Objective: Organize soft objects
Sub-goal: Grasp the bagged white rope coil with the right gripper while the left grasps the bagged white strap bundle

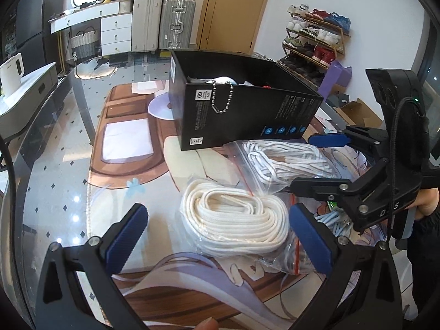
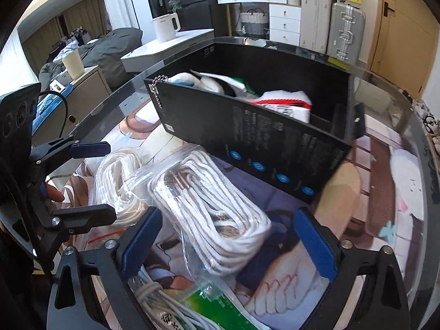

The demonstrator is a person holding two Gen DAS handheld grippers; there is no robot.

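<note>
A clear zip bag of cream laces (image 1: 233, 220) lies on the printed mat, between the open fingers of my left gripper (image 1: 217, 233). A second bag of white, grey-striped laces (image 1: 283, 162) lies behind it, by the black box (image 1: 247, 110). In the right wrist view that striped bag (image 2: 211, 209) sits between the open fingers of my right gripper (image 2: 228, 242), and the cream bag (image 2: 118, 181) is to its left. The black box (image 2: 261, 137) holds white soft items and a ball chain. Neither gripper holds anything.
A bag of pale blue laces (image 1: 338, 220) and a green-labelled pack (image 2: 220, 308) lie near the right gripper. The glass table edge (image 1: 41, 126) curves at left. A white kettle (image 1: 11, 74), suitcases and a shoe rack (image 1: 313, 38) stand beyond.
</note>
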